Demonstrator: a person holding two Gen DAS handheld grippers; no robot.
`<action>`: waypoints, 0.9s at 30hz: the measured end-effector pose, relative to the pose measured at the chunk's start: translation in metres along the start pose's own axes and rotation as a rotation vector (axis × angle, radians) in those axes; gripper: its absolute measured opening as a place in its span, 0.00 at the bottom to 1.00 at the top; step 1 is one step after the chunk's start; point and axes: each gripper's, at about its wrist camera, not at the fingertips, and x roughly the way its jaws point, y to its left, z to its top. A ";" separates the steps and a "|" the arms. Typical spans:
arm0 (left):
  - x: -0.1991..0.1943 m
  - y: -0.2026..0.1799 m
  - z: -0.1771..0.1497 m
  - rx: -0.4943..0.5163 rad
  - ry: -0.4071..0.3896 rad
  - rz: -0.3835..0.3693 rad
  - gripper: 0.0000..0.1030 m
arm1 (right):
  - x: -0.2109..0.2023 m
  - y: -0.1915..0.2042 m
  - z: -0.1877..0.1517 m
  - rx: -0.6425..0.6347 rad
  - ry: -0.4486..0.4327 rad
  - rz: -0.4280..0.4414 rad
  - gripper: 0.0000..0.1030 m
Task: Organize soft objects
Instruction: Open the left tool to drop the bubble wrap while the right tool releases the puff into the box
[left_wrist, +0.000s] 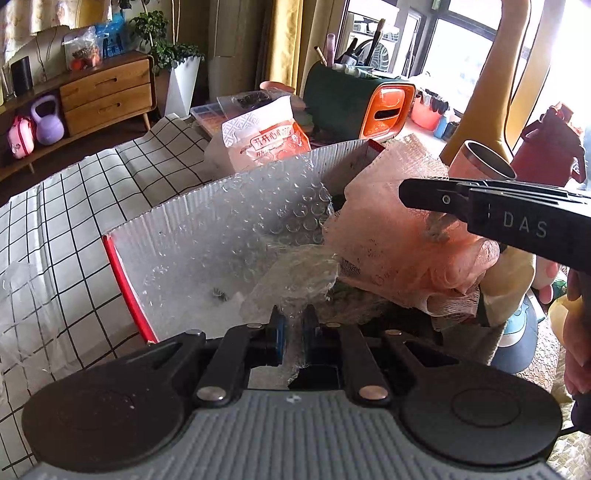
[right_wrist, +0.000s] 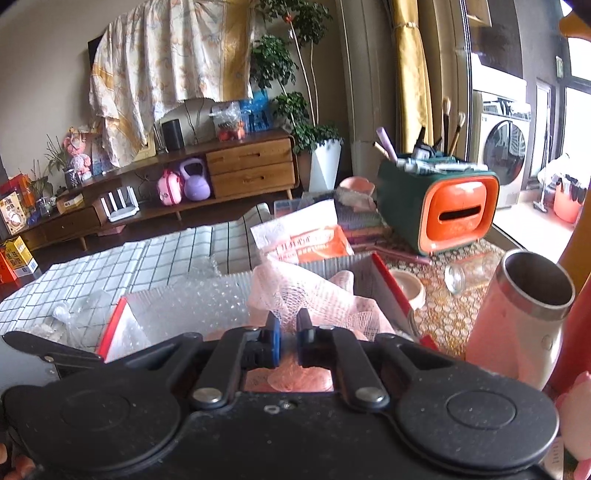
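Clear bubble wrap (left_wrist: 295, 273), crumpled into a loose wad, was pinched between the blue-padded jaws of the left tongs (left_wrist: 293, 332), which were closed tight on a fold of it. The wad hung over the open mouth of a red-edged corrugated cardboard box (left_wrist: 129, 291) whose inner wall was lined with more of the same plastic. In the right wrist view, the right tongs (right_wrist: 288, 336) were likewise pressed nearly together, gripping a peach-pink mesh net cloth (right_wrist: 295, 291) that bunched upward from between the pads; the same cloth (left_wrist: 388, 236) appeared in the left wrist view lying across the right-hand side of the box, partly under the black body of the right tool. Both soft items were therefore at or within the box opening. The box stood on a bench covered by a white cloth with a black grid pattern (left_wrist: 66, 221). Beside the box on the right stood a pink steel-rimmed tumbler (right_wrist: 517, 325), upright and open-topped. Behind the box lay an orange-and-white printed plastic bag (left_wrist: 266, 136) and a green and orange storage case (right_wrist: 436, 206) holding brushes.
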 end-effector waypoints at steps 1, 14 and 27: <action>0.003 0.000 0.000 -0.001 0.008 0.000 0.10 | 0.003 -0.001 -0.002 0.008 0.009 0.001 0.08; 0.003 -0.002 -0.008 0.014 0.029 0.001 0.13 | 0.002 0.006 -0.009 -0.022 0.049 0.007 0.22; -0.041 0.005 -0.012 -0.047 -0.047 -0.048 0.63 | -0.044 0.013 0.004 -0.019 -0.001 0.028 0.50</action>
